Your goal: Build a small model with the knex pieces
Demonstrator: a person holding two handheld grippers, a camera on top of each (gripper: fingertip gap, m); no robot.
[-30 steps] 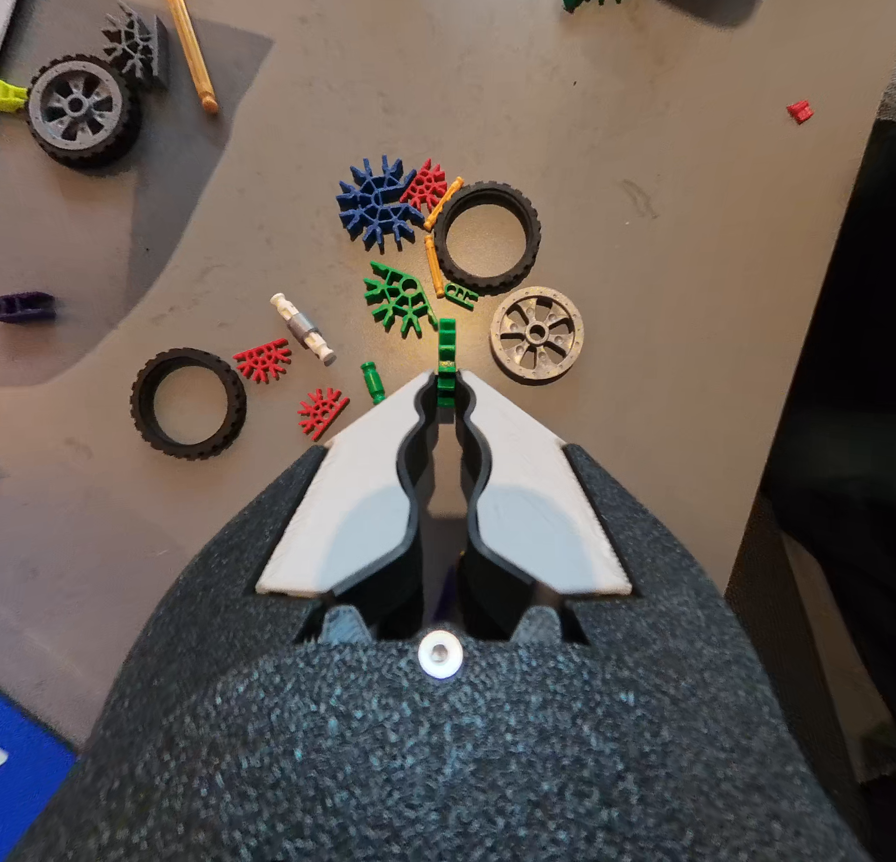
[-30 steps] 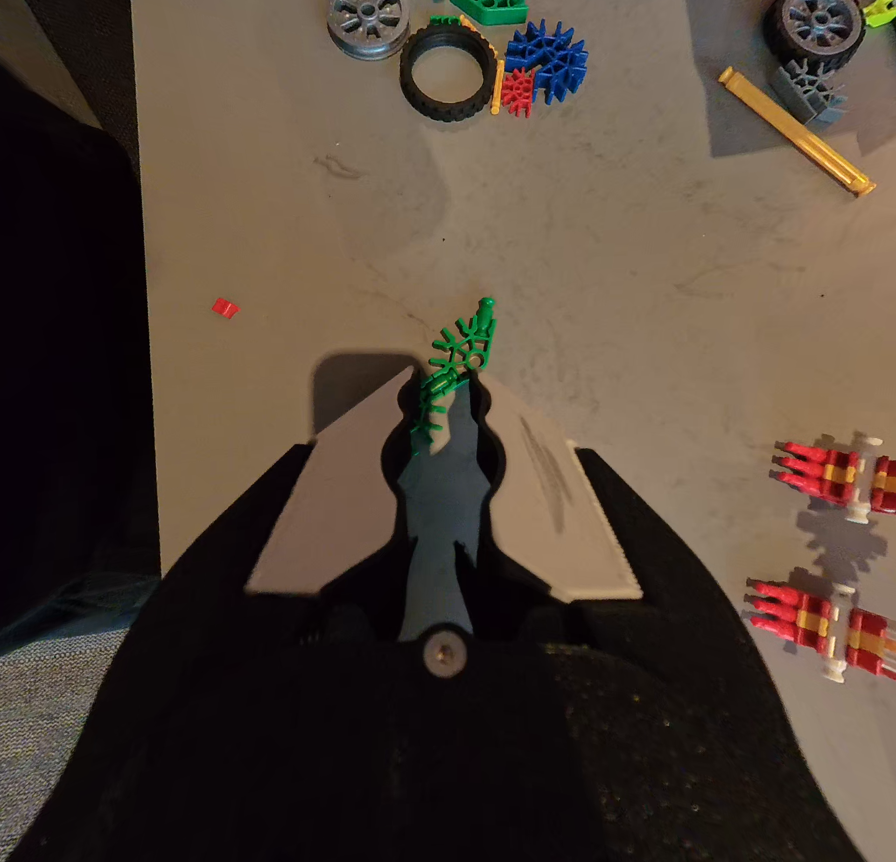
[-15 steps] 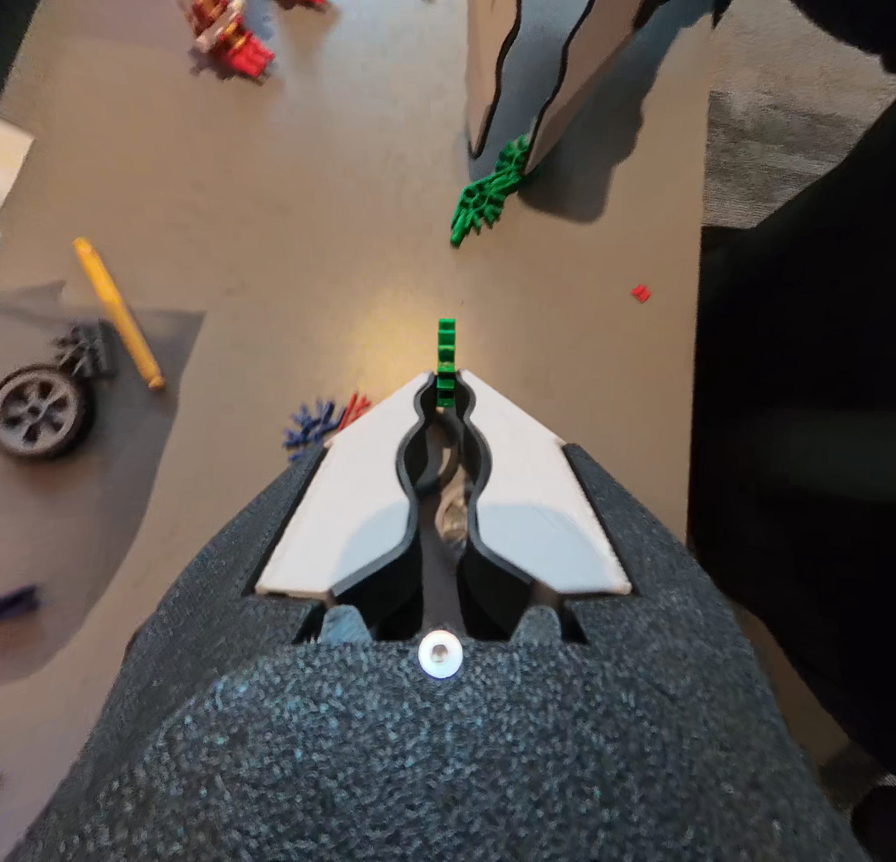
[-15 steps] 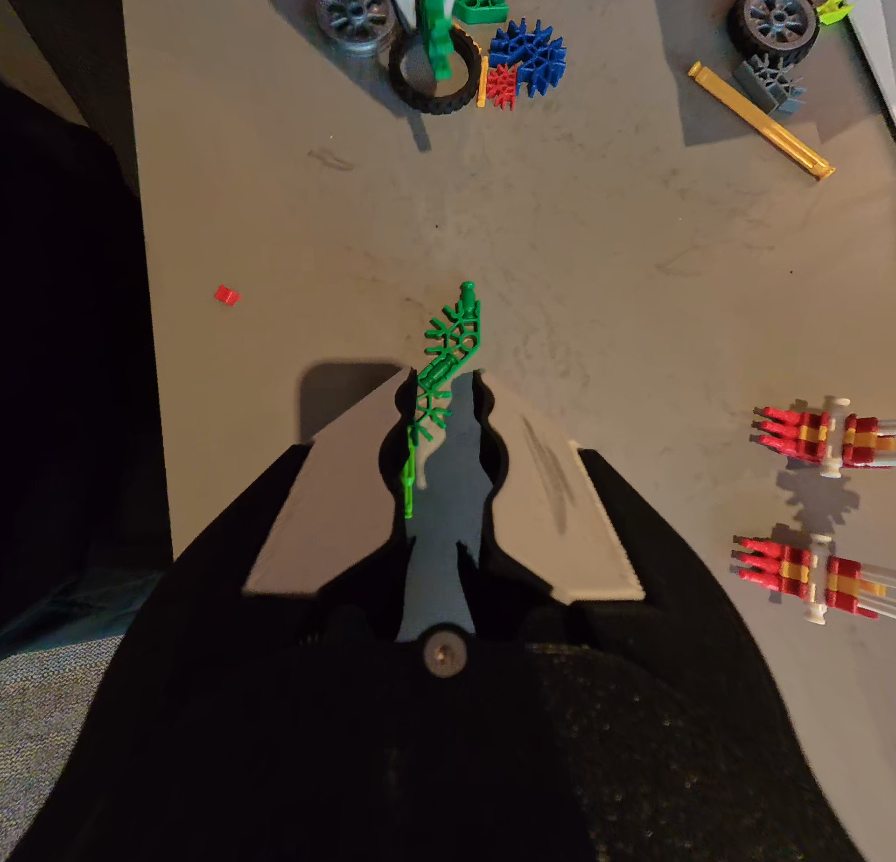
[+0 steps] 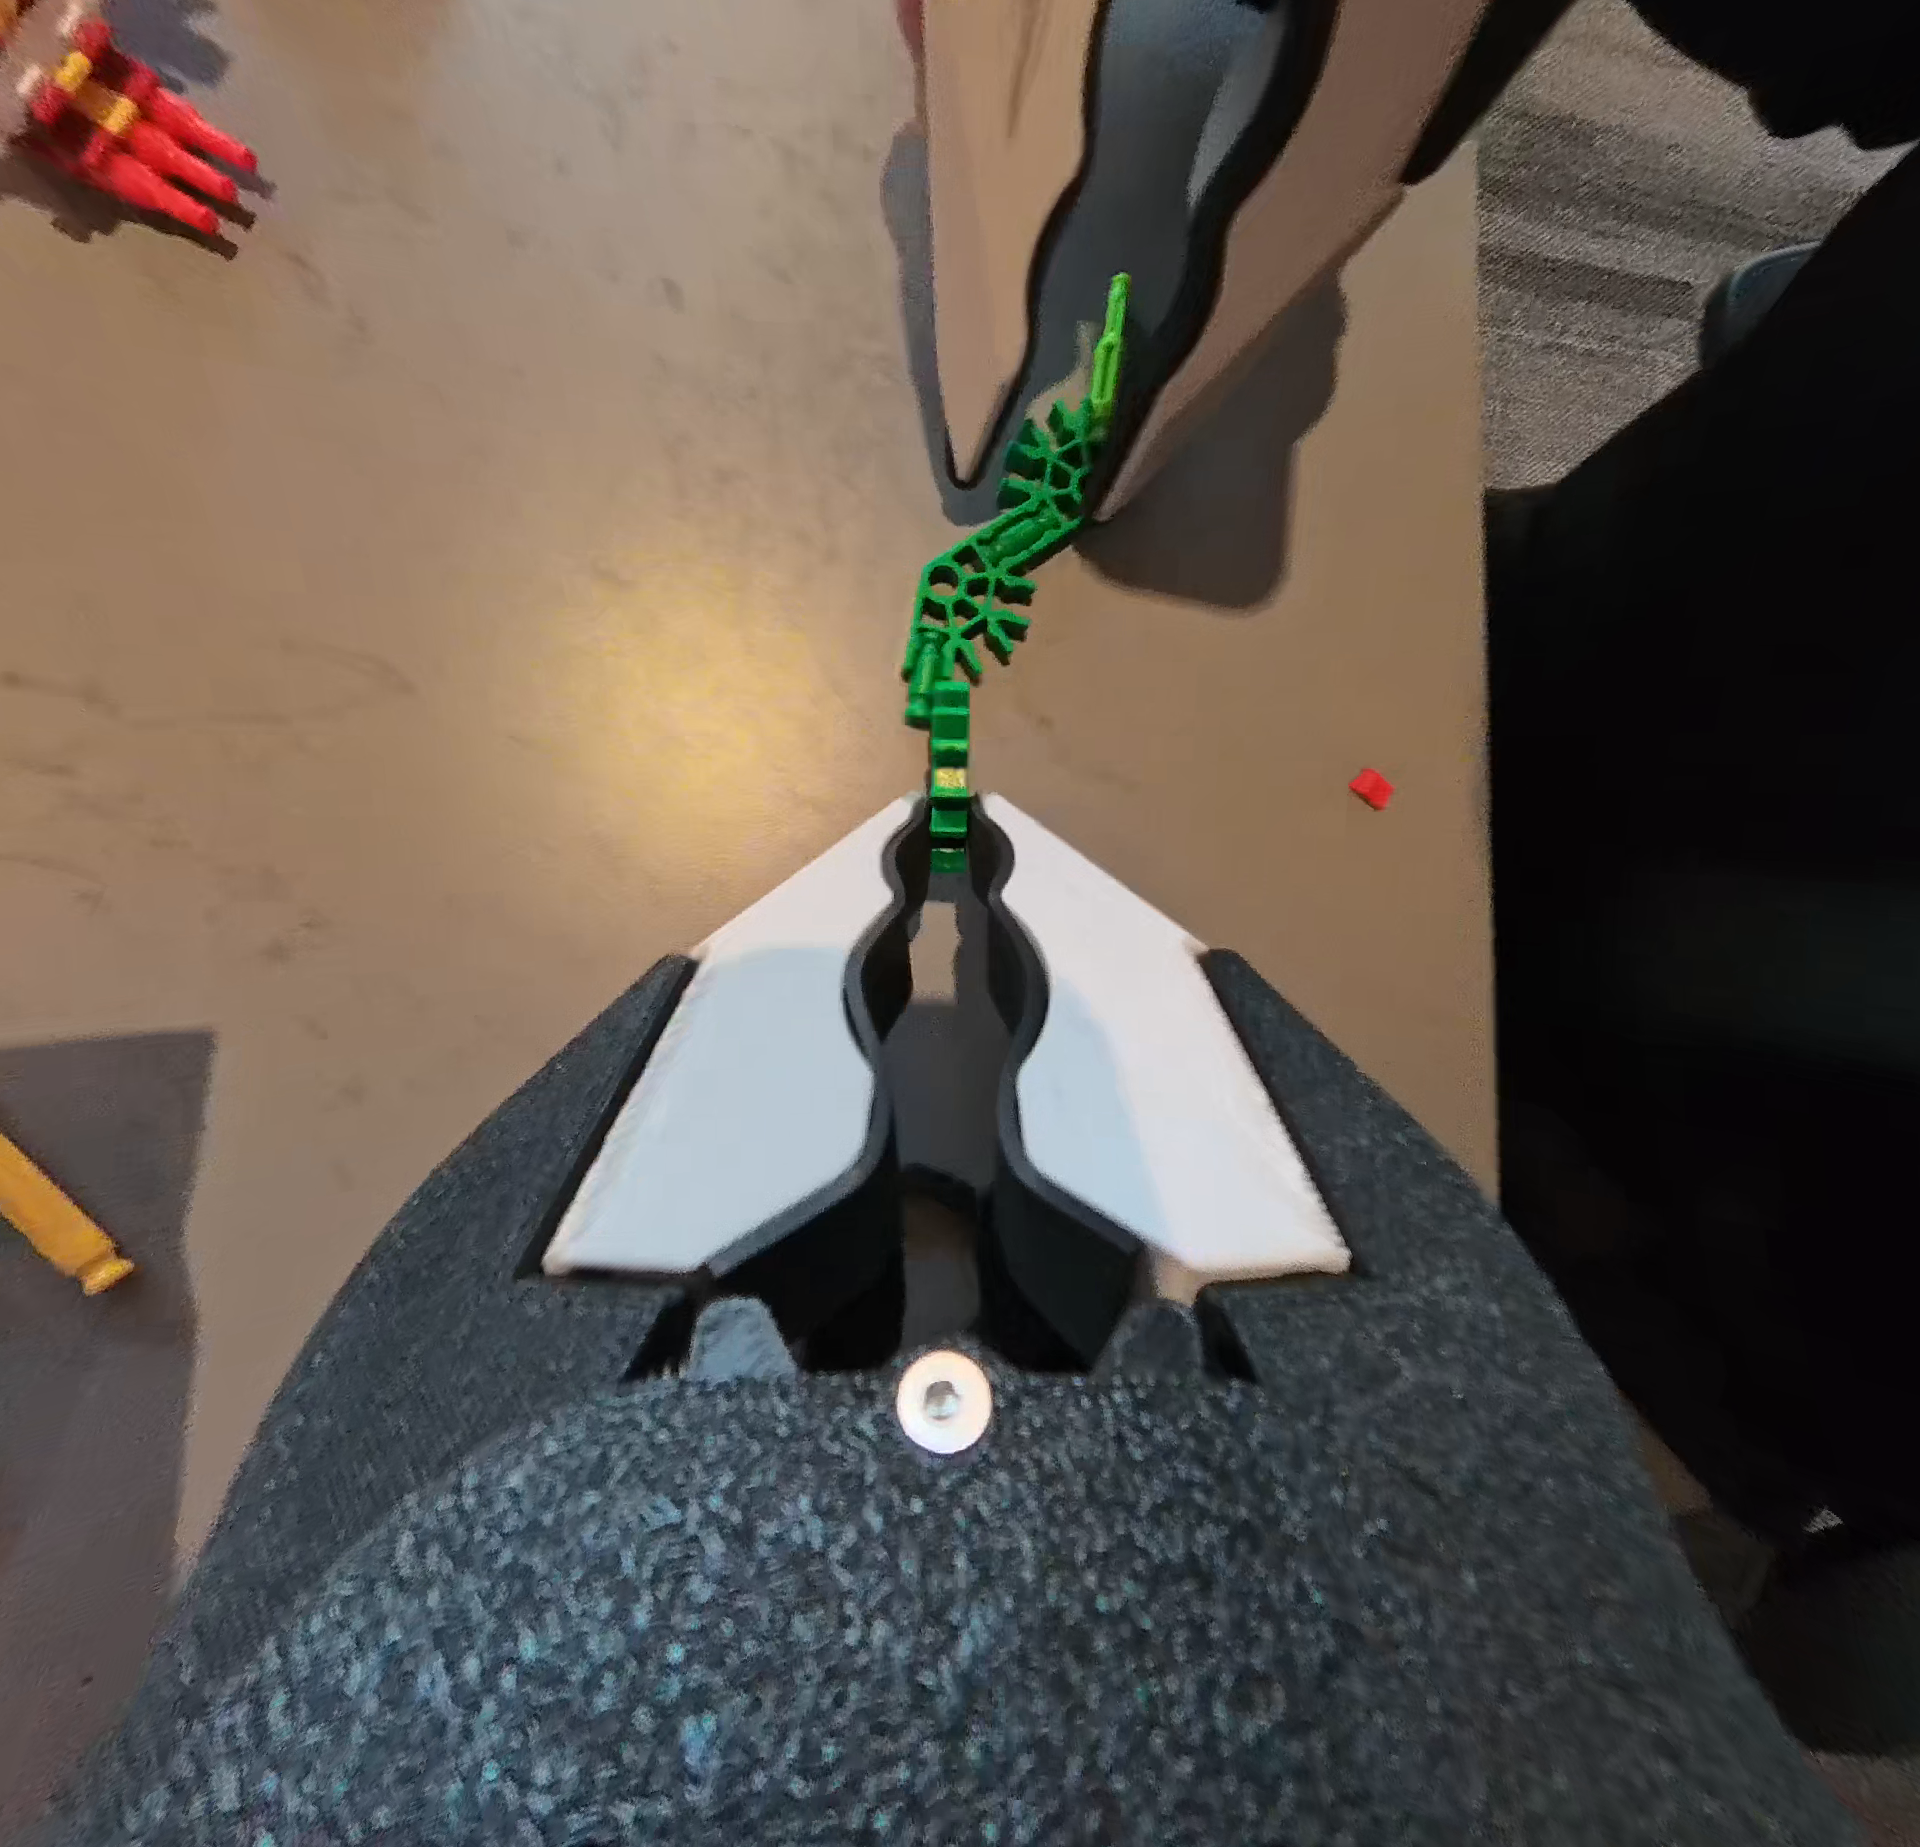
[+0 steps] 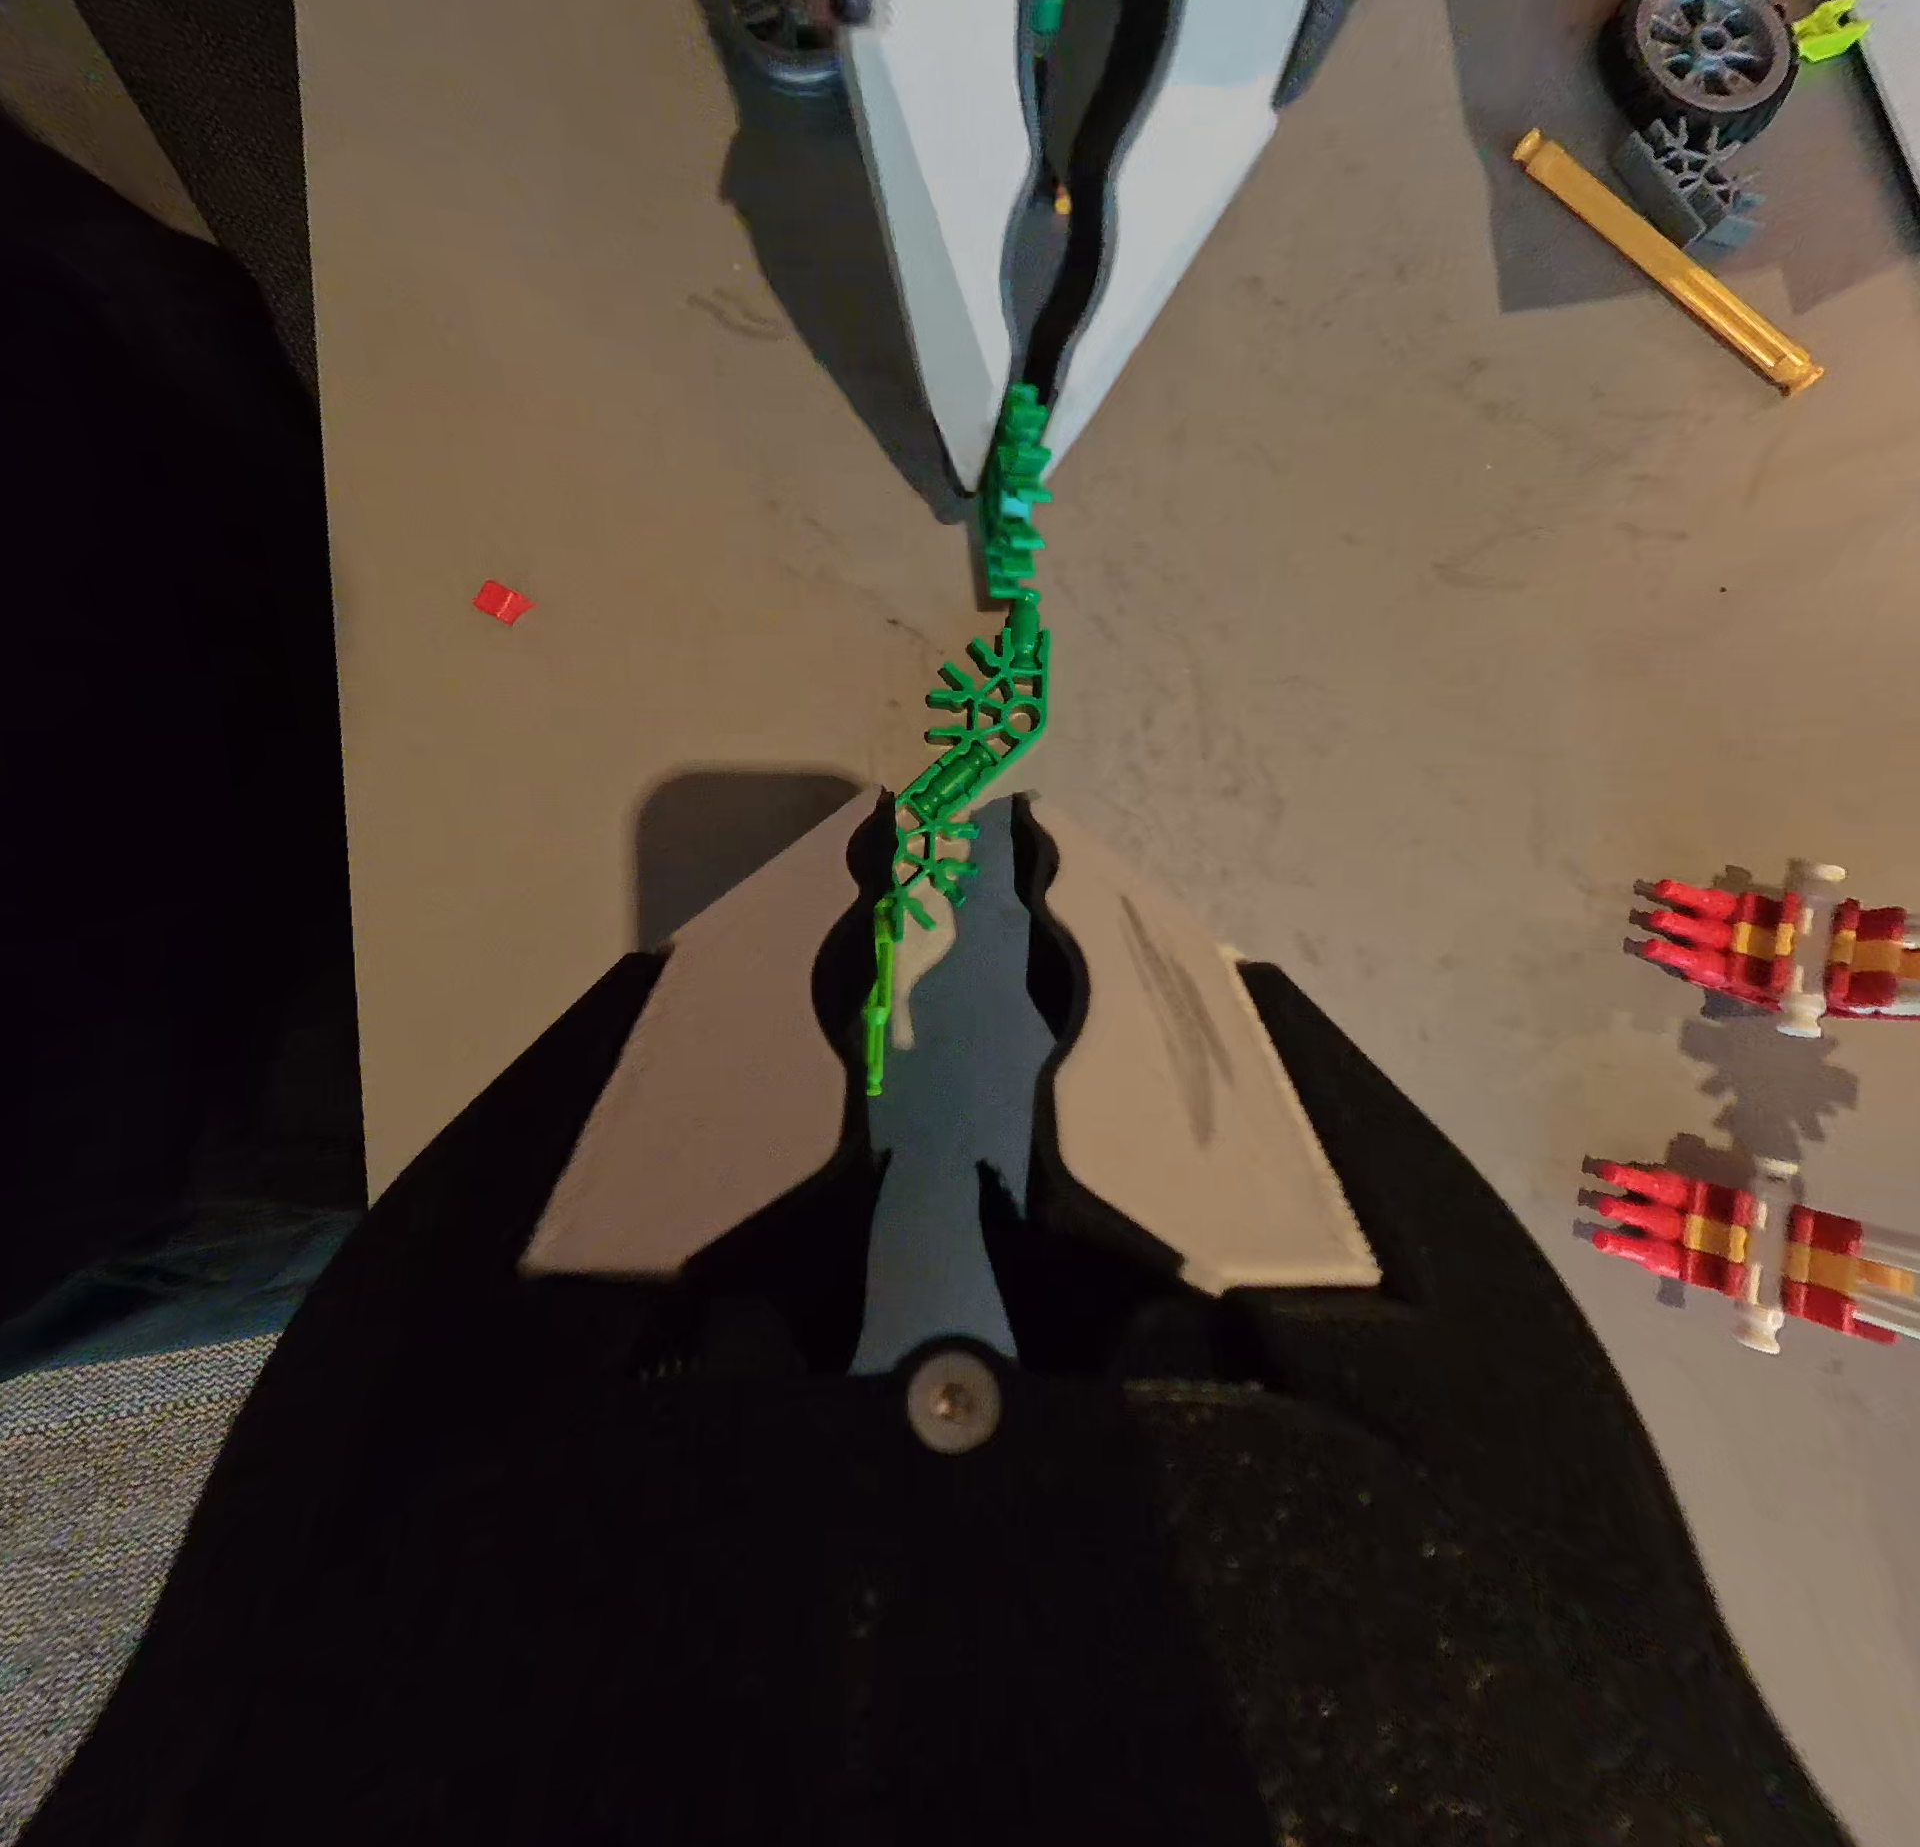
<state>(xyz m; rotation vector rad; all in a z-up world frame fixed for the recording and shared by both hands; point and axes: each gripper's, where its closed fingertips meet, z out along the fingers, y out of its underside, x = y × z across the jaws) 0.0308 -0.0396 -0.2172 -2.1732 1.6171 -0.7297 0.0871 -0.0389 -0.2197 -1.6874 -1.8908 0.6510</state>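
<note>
Green connector (image 5: pixel 948 758) clenched edge-on at left gripper (image 5: pixel 948 831) fingertips, tip touching green chain (image 6: pixel 977 748). Chain rests against one finger of right gripper (image 6: pixel 951 810), fingers parted, grip uncertain. Light, stiff, snap-fit plastic, likely pivots; hold flat faces. Above counter (image 5: pixel 468 550).

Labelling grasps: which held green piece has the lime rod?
The green chain in the right gripper: lime rod lies between its fingers. The left gripper's green connector has none.

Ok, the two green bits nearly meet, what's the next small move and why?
Probably nudge the left gripper slightly left and forward: its green connector sits just beside the end rod of the green chain in the right gripper, close but not lined up.
</note>
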